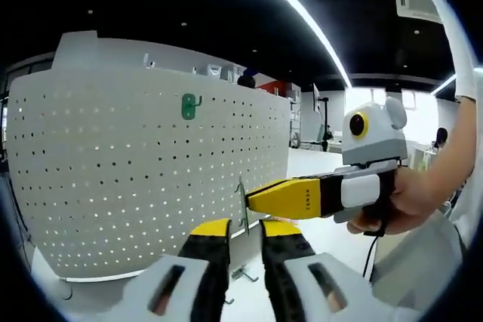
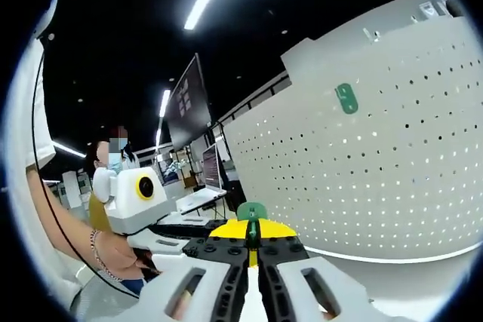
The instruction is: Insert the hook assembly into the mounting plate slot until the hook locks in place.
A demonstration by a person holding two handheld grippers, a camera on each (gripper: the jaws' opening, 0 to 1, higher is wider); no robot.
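The right gripper (image 2: 253, 240) pinches a green hook (image 2: 251, 213) well short of the white pegboard (image 2: 392, 164) (1 green hook (image 1: 190, 105) already hangs there), so bring it square to a hole; the left gripper (image 1: 245, 225) stands slightly open, empty.

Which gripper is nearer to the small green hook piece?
Right. The right gripper is shut on the small green hook piece; the left gripper is open close by, its jaws to either side of the piece.
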